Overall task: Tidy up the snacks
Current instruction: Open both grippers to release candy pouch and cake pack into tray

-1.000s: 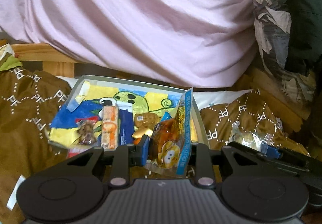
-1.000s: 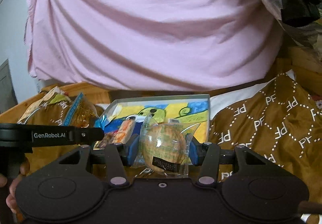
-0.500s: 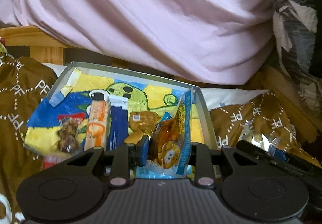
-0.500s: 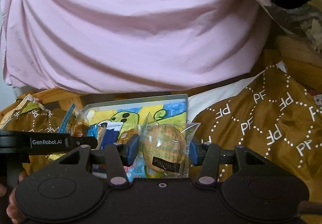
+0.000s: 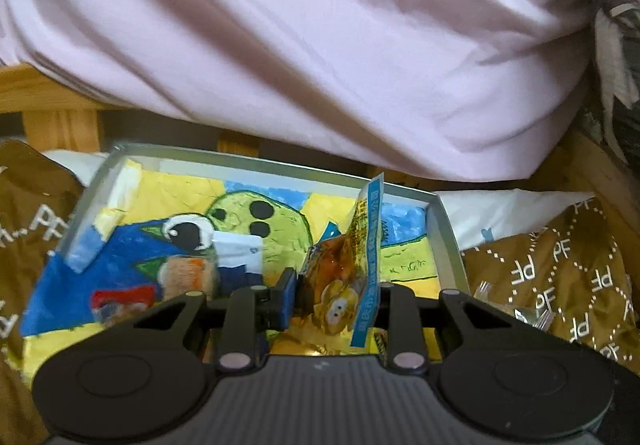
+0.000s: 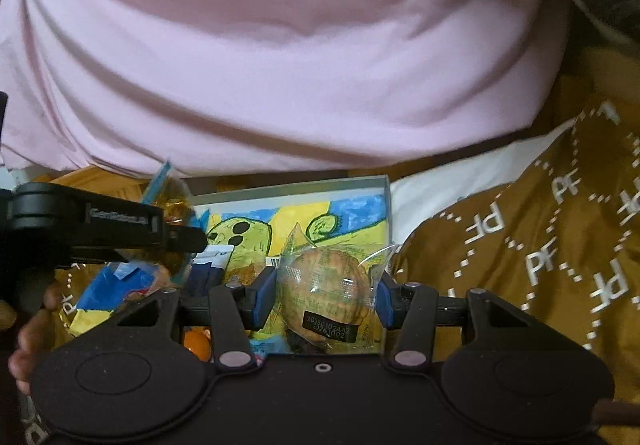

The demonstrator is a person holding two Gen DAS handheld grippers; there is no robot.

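A shallow grey tray (image 5: pixel 256 161), lined with a bright yellow, blue and green drawing, lies on the bed in front of me. My left gripper (image 5: pixel 336 297) is shut on a blue-edged orange snack packet (image 5: pixel 360 245) with a cartoon face, held upright over the tray's near right part. An orange wrapped bar (image 5: pixel 188 273) and a red packet (image 5: pixel 120 299) lie in the tray, blurred. In the right wrist view my right gripper (image 6: pixel 325 301) is shut on a round bun in a clear wrapper (image 6: pixel 320 277), over the near edge of the tray (image 6: pixel 320 185). The left gripper (image 6: pixel 184 239) shows at the left there.
A pink sheet (image 5: pixel 320 45) hangs low behind the tray. A brown blanket with a white letter pattern (image 6: pixel 540 245) surrounds it. A wooden bed frame (image 5: pixel 60 117) runs at the back left. Clear wrappers (image 5: pixel 532 317) lie on the blanket to the right. A hand (image 6: pixel 36 329) grips the left tool.
Both grippers have moved forward toward the tray, which now looks larger and closer. Each still holds its snack the same way.
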